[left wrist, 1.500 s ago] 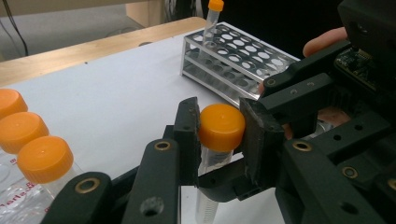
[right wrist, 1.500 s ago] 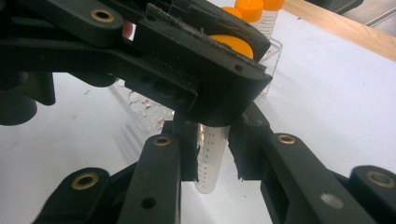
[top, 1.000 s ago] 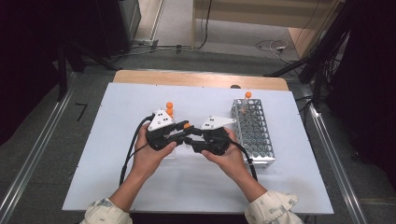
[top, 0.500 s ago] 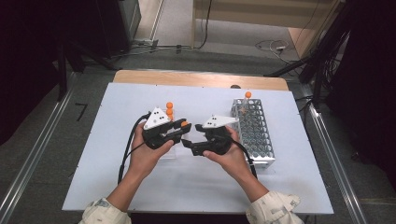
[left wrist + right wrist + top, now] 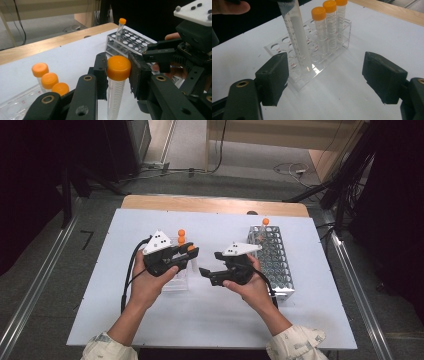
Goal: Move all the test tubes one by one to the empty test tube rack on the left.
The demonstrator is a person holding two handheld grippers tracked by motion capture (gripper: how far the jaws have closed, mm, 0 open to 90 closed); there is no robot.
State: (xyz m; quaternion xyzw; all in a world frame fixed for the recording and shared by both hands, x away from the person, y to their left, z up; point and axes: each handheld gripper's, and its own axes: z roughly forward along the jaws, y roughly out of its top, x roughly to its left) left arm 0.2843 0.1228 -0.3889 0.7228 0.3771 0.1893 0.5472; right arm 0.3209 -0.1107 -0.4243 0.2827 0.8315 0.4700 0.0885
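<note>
High view: left gripper [image 5: 190,254], frame centre-left, pinches clear plastic tube with orange screw cap [image 5: 190,249] over clear acrylic rack [image 5: 176,285].

Left gripper view: pads clamp cap; tube likely light, stiff, slippery below cap.

Right gripper view: right gripper [image 5: 324,75] spread, jaws just been opening, nothing between them.

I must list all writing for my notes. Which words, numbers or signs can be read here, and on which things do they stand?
None can be read.
Held tube: fine scale lines, too small to read.
Three standing tubes: scale lines and marks, blurred.
Clear rack: small red marks beside the holes, too small to read.
</note>
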